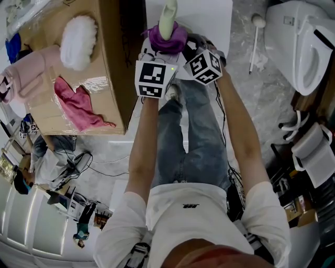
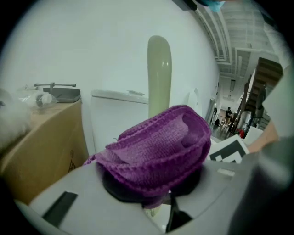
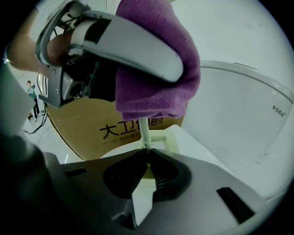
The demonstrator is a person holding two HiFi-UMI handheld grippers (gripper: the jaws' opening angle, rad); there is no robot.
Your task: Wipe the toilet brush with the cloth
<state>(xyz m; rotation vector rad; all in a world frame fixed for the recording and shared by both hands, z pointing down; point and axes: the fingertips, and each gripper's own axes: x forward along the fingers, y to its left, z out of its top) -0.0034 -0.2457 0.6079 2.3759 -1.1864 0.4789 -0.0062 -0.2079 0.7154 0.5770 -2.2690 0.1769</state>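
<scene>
The toilet brush stands upright, its pale green handle (image 1: 168,15) (image 2: 159,73) sticking up out of a purple cloth (image 1: 166,37) (image 2: 161,147) (image 3: 156,78). My left gripper (image 1: 158,46) (image 2: 156,195) (image 3: 119,41) is shut on that cloth, which is bunched round the handle. Lower down, my right gripper (image 1: 184,49) (image 3: 148,155) is shut on the brush's thin white shaft (image 3: 143,131). White bristles (image 3: 161,143) show just beyond the right jaws. The stretch of handle inside the cloth is hidden.
A cardboard box (image 1: 112,63) (image 3: 92,128) at the left bears a pink rag (image 1: 78,107) and a white fluffy duster (image 1: 78,42). A toilet (image 1: 303,42) stands at the upper right, with a second brush (image 1: 255,36) on the floor beside it. My jeans-clad legs (image 1: 188,136) fill the middle.
</scene>
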